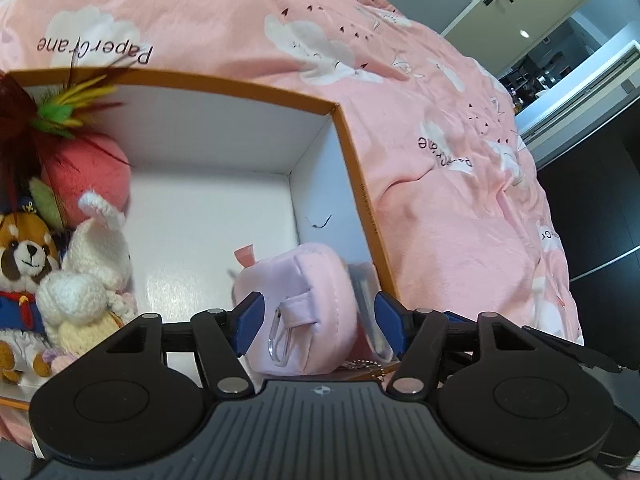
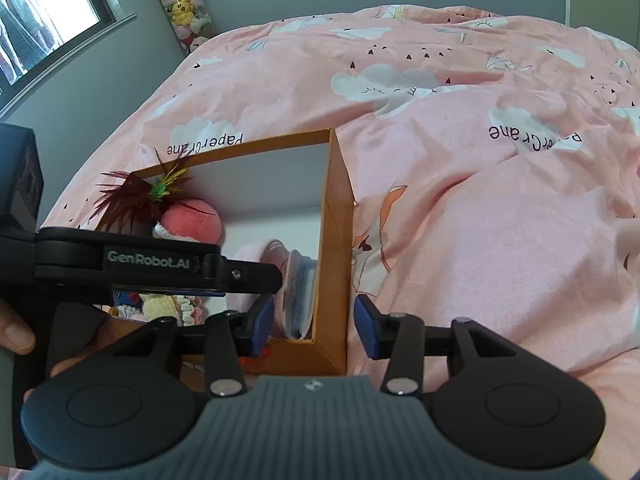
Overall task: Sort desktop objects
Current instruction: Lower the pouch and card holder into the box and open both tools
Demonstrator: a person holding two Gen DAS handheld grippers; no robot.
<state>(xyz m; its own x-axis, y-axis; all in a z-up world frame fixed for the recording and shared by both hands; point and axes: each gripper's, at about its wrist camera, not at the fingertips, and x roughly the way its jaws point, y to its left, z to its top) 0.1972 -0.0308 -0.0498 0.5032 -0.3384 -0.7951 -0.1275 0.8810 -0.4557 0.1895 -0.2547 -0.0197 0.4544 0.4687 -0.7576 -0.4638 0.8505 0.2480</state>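
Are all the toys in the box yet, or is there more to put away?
Done: the bear, the crocheted bunny and the peach plush sit in the box. In hand: the pink pouch is inside the box between the open left gripper; the pads don't press it. The right gripper straddles the box corner. Left: nothing loose shows on the bedspread.

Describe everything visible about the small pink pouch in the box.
The pink pouch is soft, plush-looking fabric, rounded, with a stitched seam, a fabric loop holding a silver carabiner clip and a pink tab at one end. It sits on edge inside the orange-rimmed box, in its near right corner, against the wall. The left gripper's open blue pads flank it without pressing.
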